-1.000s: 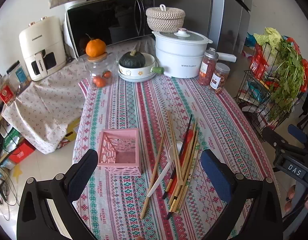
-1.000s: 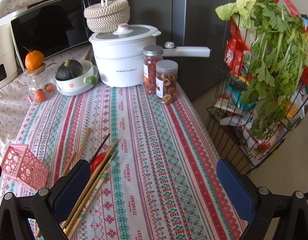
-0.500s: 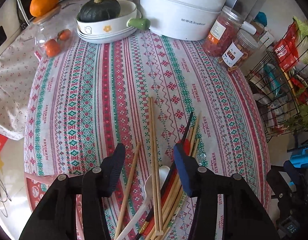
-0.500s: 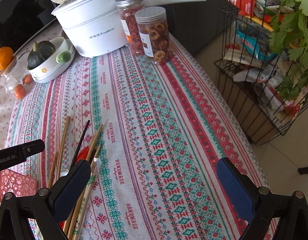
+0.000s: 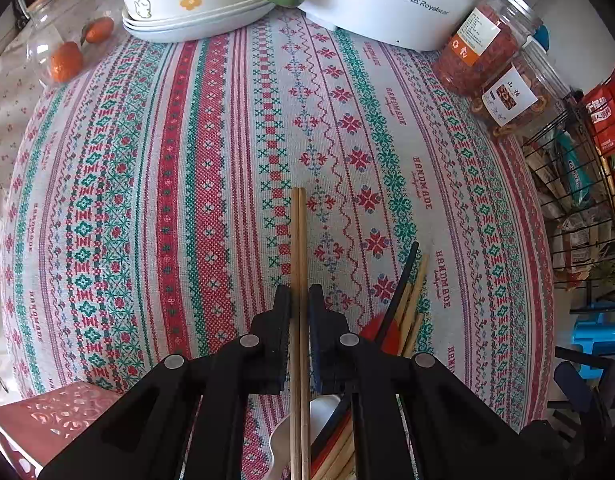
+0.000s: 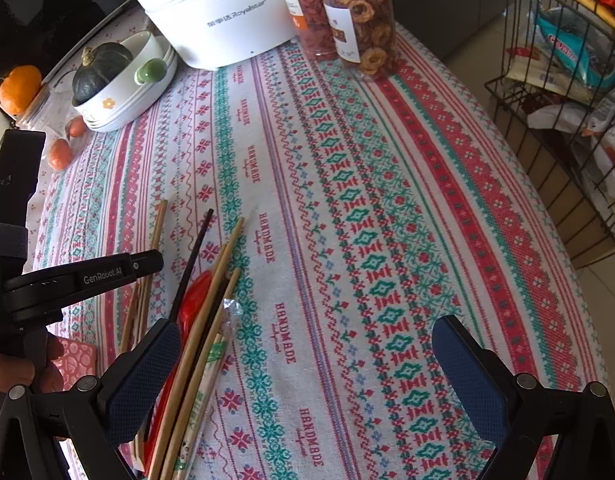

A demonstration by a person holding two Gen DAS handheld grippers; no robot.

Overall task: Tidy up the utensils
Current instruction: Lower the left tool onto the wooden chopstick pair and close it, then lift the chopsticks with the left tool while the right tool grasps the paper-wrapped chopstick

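Grip: left gripper (image 5: 299, 300) has its jaws pinched on a pair of plain wooden chopsticks (image 5: 299, 236), whose tips reach past the jaws across the striped woven cloth on the tabletop (image 5: 187, 160).
Other hand: right gripper (image 6: 303, 364) hangs with jaws spread wide and nothing between them — only bare cloth.
Loose pile: remaining wooden chopsticks (image 6: 211, 312), a black chopstick (image 5: 401, 280), a red plastic spoon (image 6: 193, 298) and a white spoon (image 5: 321, 412) lie just right of and behind the left jaws, and beside the right gripper's left jaw.
Holder: pink perforated plastic basket (image 5: 55, 420) sits at the lower left of the left jaws — its inside is out of view.
Progress: early, by my reading; one pair is gripped but not yet lifted clear, and nearly the whole pile is left to sort.
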